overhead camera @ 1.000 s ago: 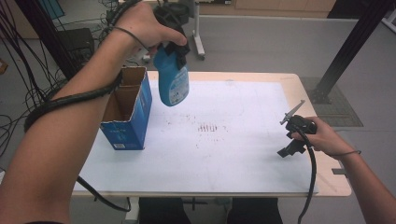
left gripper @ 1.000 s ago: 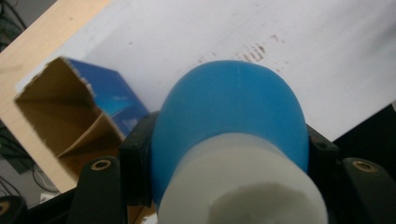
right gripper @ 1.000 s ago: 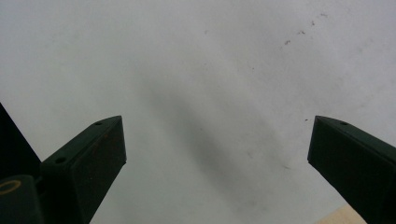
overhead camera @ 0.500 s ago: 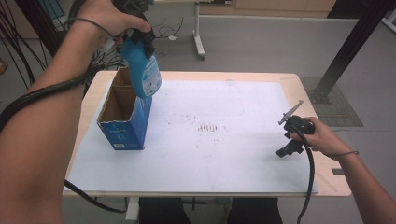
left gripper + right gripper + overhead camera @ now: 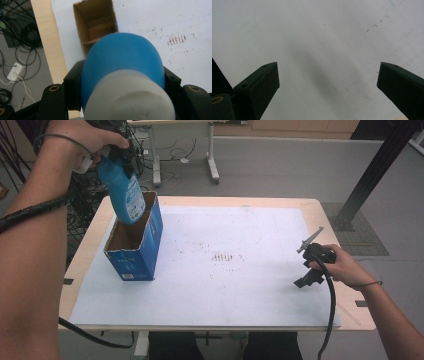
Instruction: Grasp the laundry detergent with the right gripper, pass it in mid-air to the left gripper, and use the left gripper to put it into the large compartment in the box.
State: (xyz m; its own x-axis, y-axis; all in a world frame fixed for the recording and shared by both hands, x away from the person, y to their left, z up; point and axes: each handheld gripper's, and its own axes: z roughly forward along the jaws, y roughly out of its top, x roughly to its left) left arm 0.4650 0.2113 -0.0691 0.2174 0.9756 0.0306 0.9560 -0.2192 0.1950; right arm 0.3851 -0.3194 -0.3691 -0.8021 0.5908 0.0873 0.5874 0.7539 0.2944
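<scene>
A blue bottle [image 5: 125, 190] with a white cap hangs tilted over the open top of a blue cardboard box [image 5: 132, 255]. My left gripper [image 5: 116, 156] is shut on the bottle's upper part, near the cap. In the left gripper view the bottle [image 5: 122, 65] sits between the black jaws, with the box [image 5: 96, 25] and its brown inside below and beyond it. My right gripper [image 5: 307, 262] rests low at the table's right side, held by a hand. In the right gripper view its jaws stand wide apart, open [image 5: 328, 80], with nothing between them above the white sheet.
A white sheet [image 5: 240, 285] with faint dark marks at its middle covers the wooden table [image 5: 350, 320]. Cables lie on the floor [image 5: 85, 195] left of the table. A black post [image 5: 370, 175] stands at the far right.
My left gripper has carried the blue bottle leftward, from over the white sheet to above the box's opening. The right gripper has stayed in place.
</scene>
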